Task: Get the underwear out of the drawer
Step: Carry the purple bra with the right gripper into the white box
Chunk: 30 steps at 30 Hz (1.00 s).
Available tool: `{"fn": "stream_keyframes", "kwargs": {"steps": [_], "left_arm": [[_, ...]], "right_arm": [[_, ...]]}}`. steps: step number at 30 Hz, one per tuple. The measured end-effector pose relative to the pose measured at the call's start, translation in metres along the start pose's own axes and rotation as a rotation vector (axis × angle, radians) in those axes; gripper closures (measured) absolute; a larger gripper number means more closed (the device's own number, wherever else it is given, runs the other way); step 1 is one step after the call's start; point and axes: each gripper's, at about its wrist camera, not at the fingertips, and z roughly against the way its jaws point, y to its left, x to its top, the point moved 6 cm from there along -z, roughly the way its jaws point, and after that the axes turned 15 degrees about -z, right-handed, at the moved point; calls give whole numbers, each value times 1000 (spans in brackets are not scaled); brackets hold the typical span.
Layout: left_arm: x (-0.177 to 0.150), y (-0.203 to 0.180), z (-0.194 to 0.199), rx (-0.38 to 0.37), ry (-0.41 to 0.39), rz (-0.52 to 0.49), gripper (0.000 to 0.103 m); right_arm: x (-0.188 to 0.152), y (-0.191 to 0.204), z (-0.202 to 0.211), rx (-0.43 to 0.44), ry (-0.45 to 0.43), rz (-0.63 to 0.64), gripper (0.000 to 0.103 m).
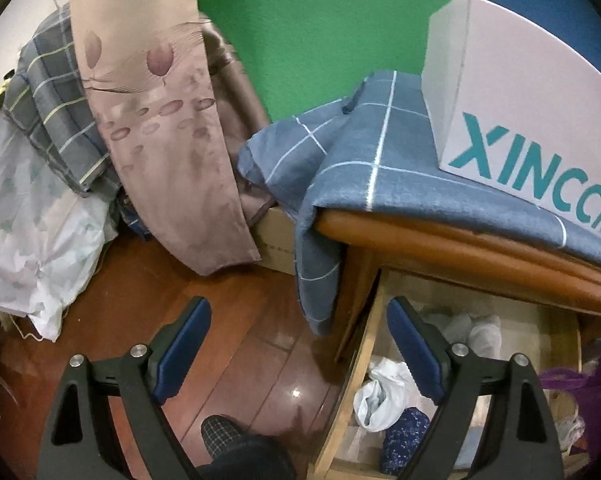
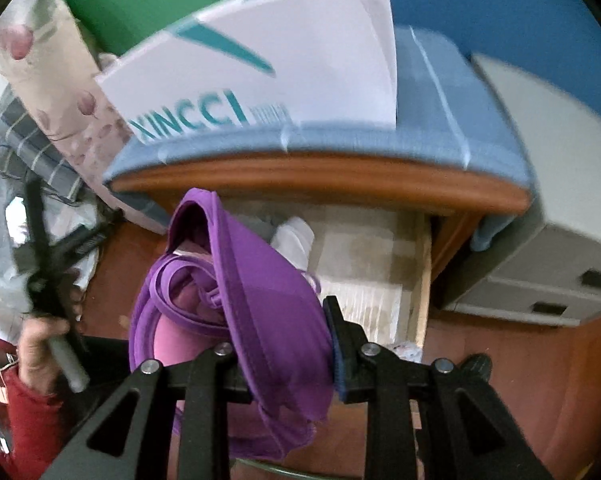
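My right gripper (image 2: 288, 320) is shut on a purple piece of underwear (image 2: 260, 304), which hangs bunched over its fingers above the open wooden drawer (image 2: 422, 264). The left finger is hidden by the fabric. The same purple underwear (image 1: 580, 392) shows at the right edge of the left wrist view. My left gripper (image 1: 300, 320) stands open with nothing between its blue pads, over the floor beside the drawer's left wall (image 1: 360, 364). Inside the drawer lie a white bundle (image 1: 380, 396), a dark blue patterned item (image 1: 402, 436) and pale folded clothes (image 1: 472, 328).
A white box (image 1: 540, 92) sits on a blue checked cloth (image 1: 360, 168) atop the wooden cabinet (image 1: 460, 236). A floral curtain (image 1: 160, 120), bedding (image 1: 28, 220) and a cardboard box (image 1: 276, 240) crowd the left. A grey unit (image 2: 540, 264) stands right of the cabinet. A hand (image 2: 40, 340) holds the other gripper's handle.
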Motion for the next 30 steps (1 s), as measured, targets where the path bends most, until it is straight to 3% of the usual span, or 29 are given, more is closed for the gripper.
{"fn": "stream_keyframes", "kwargs": {"steps": [9,18,25,30], "left_arm": [[-5,5,-7,-26,48,46,13],[-6,6,-9,-43,61,73,13],[-7,6,-10,-44,66,76,13],[-8,11,-12,-52,72,98,13]], "right_arm": [[45,55,100,68,-118,79,77],[132,107,175,94,-293,127,77],[218,134,156,-24,-374,144,77],[253,148,95,-127,-312,161,77]]}}
